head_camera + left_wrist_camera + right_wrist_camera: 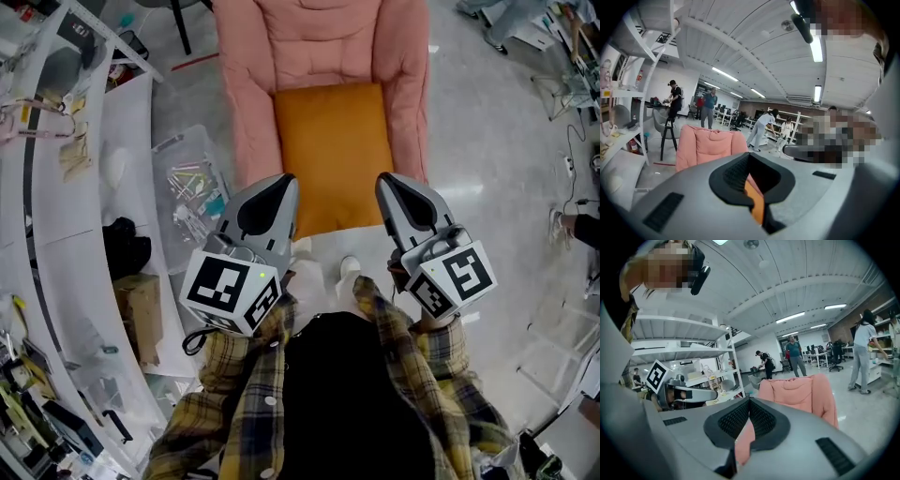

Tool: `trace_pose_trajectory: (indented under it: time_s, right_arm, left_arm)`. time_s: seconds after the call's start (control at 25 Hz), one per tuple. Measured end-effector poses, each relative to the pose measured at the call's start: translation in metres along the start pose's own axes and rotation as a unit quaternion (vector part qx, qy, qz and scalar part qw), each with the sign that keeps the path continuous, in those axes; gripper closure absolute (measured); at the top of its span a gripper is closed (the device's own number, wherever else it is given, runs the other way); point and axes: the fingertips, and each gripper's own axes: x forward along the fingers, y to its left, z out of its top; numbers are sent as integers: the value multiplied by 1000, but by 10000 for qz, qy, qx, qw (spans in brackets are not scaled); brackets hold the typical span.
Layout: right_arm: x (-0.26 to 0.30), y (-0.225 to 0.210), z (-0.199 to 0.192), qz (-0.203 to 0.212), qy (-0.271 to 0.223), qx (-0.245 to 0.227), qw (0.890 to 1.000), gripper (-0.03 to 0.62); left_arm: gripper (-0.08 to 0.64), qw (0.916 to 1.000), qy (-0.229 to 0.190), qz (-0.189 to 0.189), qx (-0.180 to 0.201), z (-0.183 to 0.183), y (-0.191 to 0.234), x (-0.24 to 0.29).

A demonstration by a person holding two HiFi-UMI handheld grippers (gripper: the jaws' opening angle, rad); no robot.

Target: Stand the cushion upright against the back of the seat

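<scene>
Left hand-held gripper [284,183] and right hand-held gripper [385,180] clenched empty near flat cushion [330,155], likely to lever it against chair back [319,42].

Orange cushion [330,155]; pink seat [319,37]; yellow plaid shirt [234,394]; floor [487,141] seemingly pale grey.

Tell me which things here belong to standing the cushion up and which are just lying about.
Belong to the job: orange cushion, flat on the seat; pink armchair; left tool; right tool.
Just lying about: clear plastic bin; cardboard box; white shelves.
</scene>
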Motion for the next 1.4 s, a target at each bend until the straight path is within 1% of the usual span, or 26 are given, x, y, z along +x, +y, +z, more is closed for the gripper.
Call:
trace_pose_trajectory:
  time_s: [0.16, 0.32, 0.48, 0.56, 0.72, 0.8, 0.92, 1.04, 1.24, 1.28, 1.4]
  right_arm:
    - [16, -7, -8, -337, 29, 2, 9994, 574]
    - [25, -20, -23, -493, 155, 89, 9986, 574]
    - [28, -36, -38, -521, 300, 148, 9981, 574]
    - [31, -43, -45, -486, 377, 148, 9980, 574]
    - [42, -52, -65, -392, 603, 78, 9974, 574]
    - [47, -56, -78, -350, 691, 78, 9970, 574]
    - [51, -60, -109, -279, 861, 167, 9958, 573]
    - [57, -64, -144, -250, 1083, 182, 9936, 572]
    - [64, -74, -184, -281, 1131, 351, 9926, 572]
    - [65, -77, -190, -296, 1137, 408, 9922, 572]
    - [64, -82, -207, -333, 1185, 532, 9910, 572]
  left_arm:
    - [557, 9991, 292, -316, 35, -15, 16, 14]
    - [557, 9975, 544, -461, -10, -36, 25, 37]
    - [557, 9960, 740, -485, -108, -57, 24, 55]
    - [557, 9956, 811, -462, -96, -66, 23, 64]
    - [557, 9955, 894, -294, -74, -86, 34, 77]
    - [557, 9945, 1032, -190, -44, -105, 44, 82]
    - [557, 9909, 1341, -107, -33, -144, 53, 83]
    - [557, 9868, 1603, -13, -212, -185, 62, 81]
    - [557, 9808, 1895, -9, -457, -244, 73, 84]
    - [557, 9789, 1971, 5, -537, -256, 76, 86]
    - [555, 9693, 2326, 85, -795, -298, 86, 91]
